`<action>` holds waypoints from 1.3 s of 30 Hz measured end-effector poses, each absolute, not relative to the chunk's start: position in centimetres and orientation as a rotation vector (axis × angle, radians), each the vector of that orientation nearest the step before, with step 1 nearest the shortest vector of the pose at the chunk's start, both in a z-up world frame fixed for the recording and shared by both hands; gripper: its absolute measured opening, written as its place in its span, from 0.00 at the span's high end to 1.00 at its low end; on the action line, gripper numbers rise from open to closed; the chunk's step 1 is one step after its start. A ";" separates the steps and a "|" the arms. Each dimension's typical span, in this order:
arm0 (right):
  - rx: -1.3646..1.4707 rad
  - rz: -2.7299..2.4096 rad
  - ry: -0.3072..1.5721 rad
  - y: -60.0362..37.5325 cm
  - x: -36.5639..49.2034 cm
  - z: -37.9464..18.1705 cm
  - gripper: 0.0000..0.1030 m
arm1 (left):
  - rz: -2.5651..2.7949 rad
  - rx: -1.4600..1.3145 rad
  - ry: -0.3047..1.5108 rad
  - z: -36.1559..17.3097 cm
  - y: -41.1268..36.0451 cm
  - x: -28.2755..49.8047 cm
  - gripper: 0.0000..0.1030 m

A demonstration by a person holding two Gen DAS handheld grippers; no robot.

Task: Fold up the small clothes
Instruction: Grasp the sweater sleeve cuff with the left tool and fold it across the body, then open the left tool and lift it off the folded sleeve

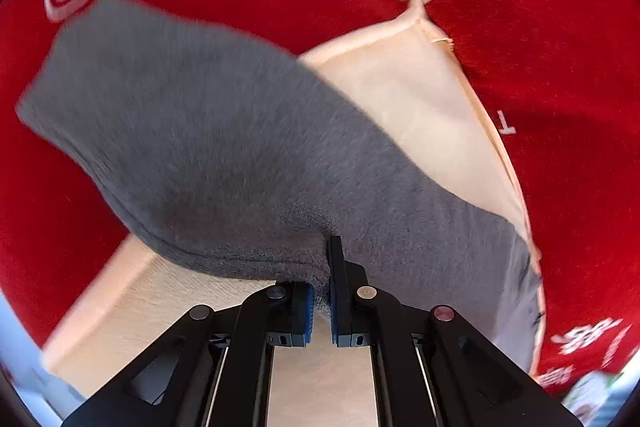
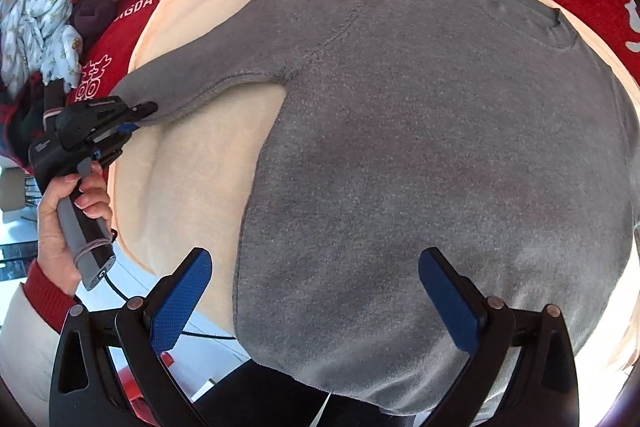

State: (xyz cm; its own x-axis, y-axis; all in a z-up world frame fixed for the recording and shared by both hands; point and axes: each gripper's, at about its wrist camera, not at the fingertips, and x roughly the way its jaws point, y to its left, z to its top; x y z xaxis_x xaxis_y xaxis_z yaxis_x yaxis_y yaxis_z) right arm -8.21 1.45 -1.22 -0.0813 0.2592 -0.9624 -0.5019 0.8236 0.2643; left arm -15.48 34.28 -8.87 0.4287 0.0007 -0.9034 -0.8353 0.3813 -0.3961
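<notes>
Grey sweater (image 2: 420,155) flat on cream pad (image 2: 188,179); sleeve end pinched in closed left tongs (image 1: 320,311); right tongs (image 2: 316,299) wide open, empty, above hem.

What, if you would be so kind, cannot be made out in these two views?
- Left wrist view: the cuff end of the grey top's sleeve, hidden inside the shut left gripper; motion blur softens the fabric.
- Right wrist view: the grey top's far side, cut off by the frame's right edge.
- Right wrist view: the clothes pile, too small and distorted to identify.
</notes>
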 end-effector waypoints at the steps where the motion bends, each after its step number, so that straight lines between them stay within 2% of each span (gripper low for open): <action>1: -0.191 0.632 1.527 1.1 -8.3 -1.1 0.00 | 0.665 -1.000 0.985 -8.3 33.9 -14.7 0.93; 8: -0.116 0.580 1.527 -2.3 -8.0 -0.9 0.00 | 0.589 -0.588 0.908 0.3 28.4 -10.6 0.93; 16: 0.007 0.489 1.482 -9.7 -5.3 0.2 0.00 | 0.301 -0.388 0.832 6.4 17.0 -2.4 0.93; 24: 0.131 0.347 1.483 -18.8 -3.0 -1.4 0.00 | 0.061 -0.269 0.957 2.3 3.1 6.7 0.93; 30: 0.214 0.303 1.513 -22.9 -2.4 -3.6 0.00 | 0.062 -0.201 1.091 -1.8 -0.1 7.3 0.91; 31: 0.237 0.302 1.520 -23.1 -2.2 -3.9 0.00 | 0.068 -0.184 1.102 -1.9 -0.3 7.0 0.72; 32: 0.261 0.304 1.520 -23.5 -2.1 -4.0 0.00 | 0.072 -0.176 1.108 -1.9 -0.3 6.7 0.39; 33: 0.289 0.314 1.516 -23.8 -1.8 -3.9 0.00 | 0.086 -0.170 1.092 -1.3 0.0 6.0 0.27; 34: 0.297 0.321 1.508 -23.8 -1.5 -3.8 0.00 | 0.098 -0.162 1.071 -0.7 0.1 5.4 0.21; 39: 0.157 0.396 1.413 -20.3 0.0 -1.8 0.00 | 0.180 -0.147 1.068 2.1 5.1 1.1 0.21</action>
State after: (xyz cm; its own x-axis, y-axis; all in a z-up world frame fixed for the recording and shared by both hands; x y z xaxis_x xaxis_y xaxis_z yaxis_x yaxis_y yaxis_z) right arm -0.02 -20.34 -1.78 0.1056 0.3591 -0.9273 -0.1749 0.9247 0.3381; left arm 1.13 5.11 2.09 0.4694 0.0750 -0.8798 -0.2168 0.9757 -0.0325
